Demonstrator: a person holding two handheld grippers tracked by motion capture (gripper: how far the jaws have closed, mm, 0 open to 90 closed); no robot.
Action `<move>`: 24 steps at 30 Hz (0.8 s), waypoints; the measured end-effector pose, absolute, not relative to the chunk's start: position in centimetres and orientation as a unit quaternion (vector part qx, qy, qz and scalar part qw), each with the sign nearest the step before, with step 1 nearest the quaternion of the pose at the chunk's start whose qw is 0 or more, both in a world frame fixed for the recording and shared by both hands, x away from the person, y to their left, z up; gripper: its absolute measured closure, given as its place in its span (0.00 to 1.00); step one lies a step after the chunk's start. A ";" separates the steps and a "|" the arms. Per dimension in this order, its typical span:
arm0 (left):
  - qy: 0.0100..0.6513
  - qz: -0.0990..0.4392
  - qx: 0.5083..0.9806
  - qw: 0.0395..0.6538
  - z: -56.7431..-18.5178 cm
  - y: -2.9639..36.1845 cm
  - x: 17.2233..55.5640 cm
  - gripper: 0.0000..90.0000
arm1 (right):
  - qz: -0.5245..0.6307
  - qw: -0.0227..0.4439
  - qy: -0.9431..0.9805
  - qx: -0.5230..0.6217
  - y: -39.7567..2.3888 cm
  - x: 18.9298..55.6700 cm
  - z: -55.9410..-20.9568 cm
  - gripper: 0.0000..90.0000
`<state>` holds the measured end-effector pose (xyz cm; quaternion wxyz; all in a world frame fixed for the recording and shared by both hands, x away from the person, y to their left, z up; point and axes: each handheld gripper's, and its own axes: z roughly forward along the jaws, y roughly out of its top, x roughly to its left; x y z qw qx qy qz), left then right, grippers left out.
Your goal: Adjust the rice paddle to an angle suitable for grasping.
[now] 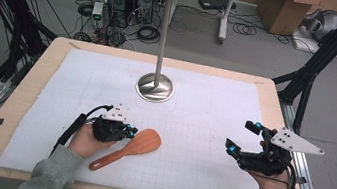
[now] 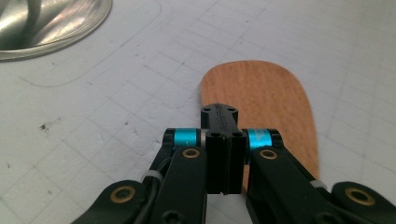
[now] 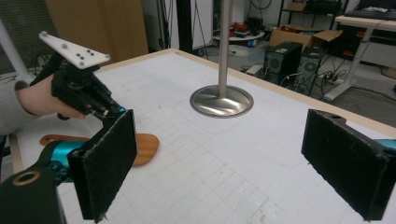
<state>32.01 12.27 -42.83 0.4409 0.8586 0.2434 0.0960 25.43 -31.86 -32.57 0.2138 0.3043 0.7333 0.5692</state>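
A wooden spatula (image 1: 130,148) lies flat on the white gridded mat, blade toward the middle of the table, handle toward the near edge. My left gripper (image 1: 130,130) hovers at the blade's left edge with its jaws pressed together and nothing between them. In the left gripper view the closed tips (image 2: 219,114) stand over the near edge of the blade (image 2: 266,102). My right gripper (image 1: 242,137) is held at the right side of the mat, jaws wide apart and empty. In the right gripper view its pads (image 3: 109,163) frame bare mat, with the spatula (image 3: 145,145) and left gripper (image 3: 114,111) farther off.
A metal stand with a round base (image 1: 155,88) and a tall pole (image 1: 165,33) rises at the mat's far middle; its base also appears in the left gripper view (image 2: 46,23) and the right gripper view (image 3: 221,101). The wooden table edge (image 1: 275,110) borders the mat.
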 end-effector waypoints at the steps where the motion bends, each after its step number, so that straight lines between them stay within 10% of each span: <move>1: 0.242 0.097 0.859 0.440 -42.8 12.1 31.7 1.00 | 0.570 0.215 0.732 0.305 -31.9 25.4 -32.6 0.10; 24: 0.227 0.066 0.875 0.423 -43.4 12.0 26.8 0.99 | 0.578 0.209 0.731 0.295 -31.3 26.5 -32.3 0.10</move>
